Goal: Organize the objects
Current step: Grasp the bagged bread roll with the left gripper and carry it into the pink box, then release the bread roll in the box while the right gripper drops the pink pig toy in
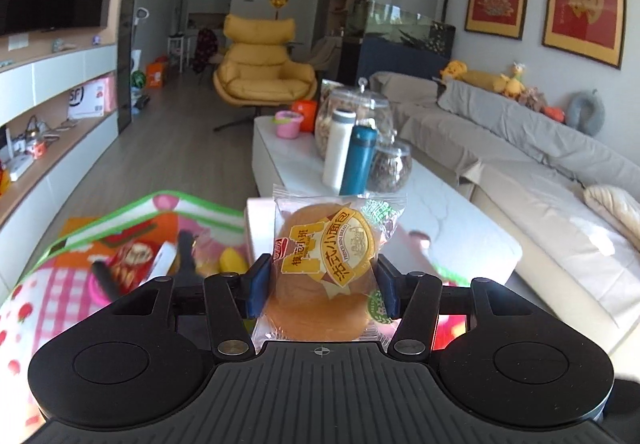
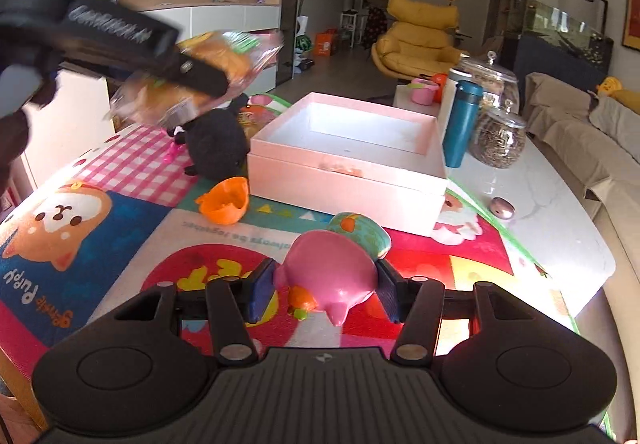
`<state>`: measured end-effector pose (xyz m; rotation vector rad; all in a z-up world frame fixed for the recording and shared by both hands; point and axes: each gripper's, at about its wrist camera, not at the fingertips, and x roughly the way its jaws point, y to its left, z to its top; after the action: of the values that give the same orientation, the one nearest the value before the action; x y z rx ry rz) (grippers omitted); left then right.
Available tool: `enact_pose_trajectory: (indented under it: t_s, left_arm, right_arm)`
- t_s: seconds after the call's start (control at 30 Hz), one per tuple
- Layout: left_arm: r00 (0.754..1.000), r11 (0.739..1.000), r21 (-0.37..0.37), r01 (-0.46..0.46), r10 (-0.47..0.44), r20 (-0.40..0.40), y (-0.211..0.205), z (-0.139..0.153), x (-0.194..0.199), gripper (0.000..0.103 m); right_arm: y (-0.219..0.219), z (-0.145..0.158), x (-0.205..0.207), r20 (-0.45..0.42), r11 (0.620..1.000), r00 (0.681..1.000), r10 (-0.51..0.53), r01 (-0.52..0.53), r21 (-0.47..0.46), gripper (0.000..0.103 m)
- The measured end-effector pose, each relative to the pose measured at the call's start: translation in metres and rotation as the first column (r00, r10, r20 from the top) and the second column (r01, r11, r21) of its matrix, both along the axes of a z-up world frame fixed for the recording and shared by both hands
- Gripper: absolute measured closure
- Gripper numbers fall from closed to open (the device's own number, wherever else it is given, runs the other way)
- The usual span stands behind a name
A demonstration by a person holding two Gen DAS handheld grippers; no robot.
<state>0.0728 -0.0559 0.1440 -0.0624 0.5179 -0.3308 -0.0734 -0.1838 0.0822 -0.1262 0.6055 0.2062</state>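
Both grippers clamped on a thing each, above the table.

The left gripper point(image 1: 323, 282) held a wrapped bread bun point(image 1: 326, 268), golden under a clear printed wrapper. Only the right wrist view showed the open pink box point(image 2: 348, 172) on the mat point(image 2: 120, 212), and the right gripper point(image 2: 326, 294) pinching a glossy pink pig toy point(image 2: 330, 276) near the mat's front edge.

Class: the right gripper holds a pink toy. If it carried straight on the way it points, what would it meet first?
Probably the teal toy just beyond the pink toy in the right gripper, then the open pink box; depth is uncertain.
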Motion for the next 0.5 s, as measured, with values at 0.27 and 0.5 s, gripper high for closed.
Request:
enact_pose_trajectory:
  t_s: [0.27,0.5]
  left_arm:
    - [0.993,0.998,0.054,-0.024,0.03,-0.113,-0.043,-0.047,0.091,0.045]
    - [0.997,0.995,-0.095,-0.025,0.018,-0.077,0.015,-0.05,0.023,0.045]
  right_arm:
    - [-0.022,0.002,0.001,0.023,0.998,0.998,-0.055,0.055,0.027,0.05]
    - [-0.027,0.001,0.02,0.011,0.997,0.997,-0.071,0.071,0.017,0.049]
